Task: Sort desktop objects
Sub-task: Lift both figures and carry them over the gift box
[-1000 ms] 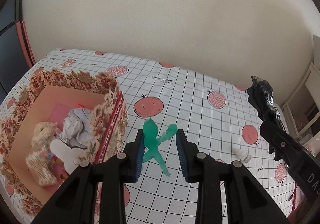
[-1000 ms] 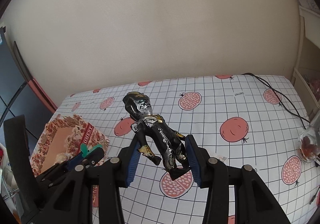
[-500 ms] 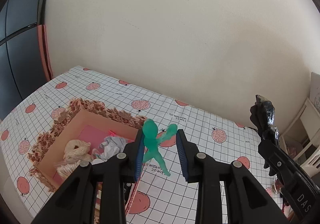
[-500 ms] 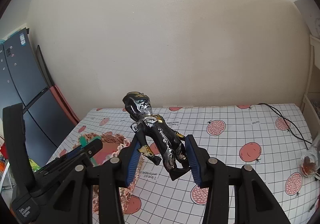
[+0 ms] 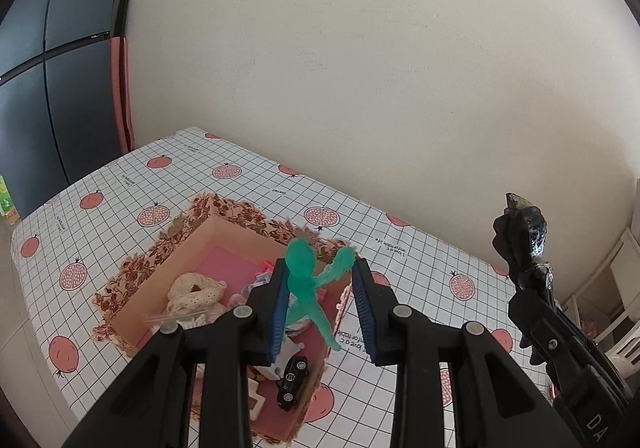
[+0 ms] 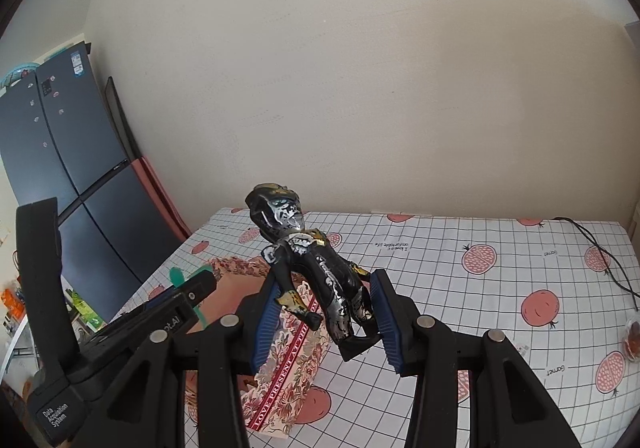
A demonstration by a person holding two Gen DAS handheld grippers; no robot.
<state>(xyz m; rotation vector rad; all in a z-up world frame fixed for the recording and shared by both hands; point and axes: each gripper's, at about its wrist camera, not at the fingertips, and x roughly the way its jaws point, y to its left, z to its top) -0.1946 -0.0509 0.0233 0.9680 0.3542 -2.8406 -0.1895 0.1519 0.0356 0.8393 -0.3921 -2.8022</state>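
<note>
Left gripper (image 5: 323, 308): jaws clamped on the green figure (image 5: 308, 284), its head and raised arm sticking out past the tips.
Right gripper (image 6: 326, 318): jaws clamped on the black figure (image 6: 316, 268) at hips and legs, head beyond the tips.
Below the left jaws: open floral box (image 5: 224, 215) on the worktop (image 5: 420, 268), holding a toy car (image 5: 292, 384), a beige fabric piece (image 5: 196, 290) and other bits.
Writing: box side reads "LOVE PRESENT"; gripper body, "Data Acquisition System".

Box (image 5: 236, 226) on the tablecloth (image 5: 420, 268), toy car (image 5: 293, 382) and doughnut-shaped toy (image 5: 196, 288) inside it.
</note>
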